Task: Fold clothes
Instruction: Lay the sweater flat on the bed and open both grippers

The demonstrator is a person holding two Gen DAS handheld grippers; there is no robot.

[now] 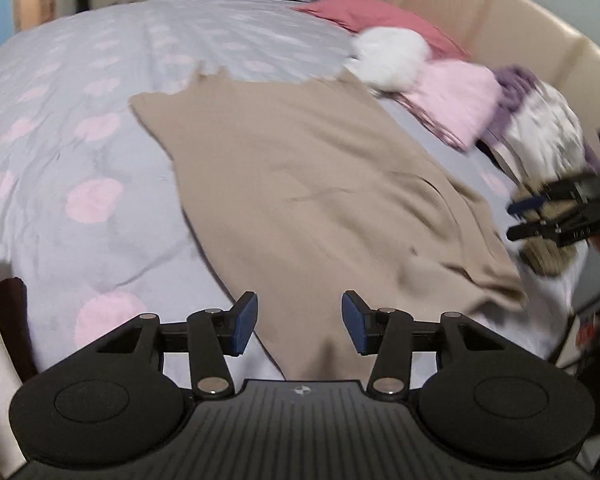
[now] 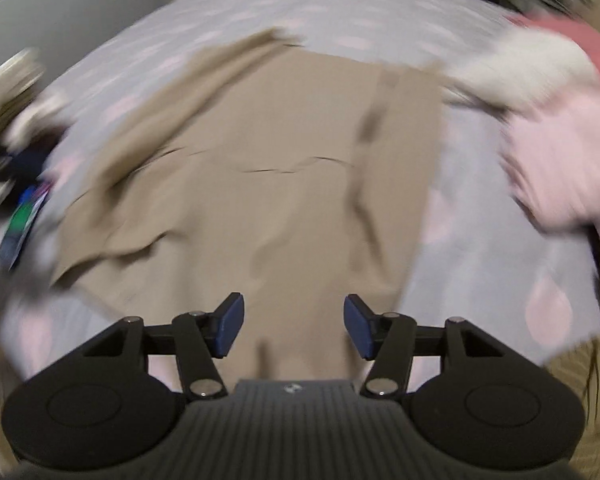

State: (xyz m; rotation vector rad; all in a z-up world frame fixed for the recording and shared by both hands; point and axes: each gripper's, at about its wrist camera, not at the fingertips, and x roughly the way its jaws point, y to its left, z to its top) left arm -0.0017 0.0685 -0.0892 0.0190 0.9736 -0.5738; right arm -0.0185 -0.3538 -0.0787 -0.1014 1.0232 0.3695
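Smooth beige garment (lightly creased), flat.

beige garment: soft matt cloth, fine knit, lightly creased
bedspread: smooth matt cotton-like cloth, printed pink blotches
white cushion: fluffy, furry pile
left gripper: matt black plastic, blue rubbery pads, shiny metal pivot pins
headboard: smooth padded beige panels

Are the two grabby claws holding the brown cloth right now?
No. The left gripper and right gripper are both open with nothing between their pads; the beige garment lies loose on the bed.
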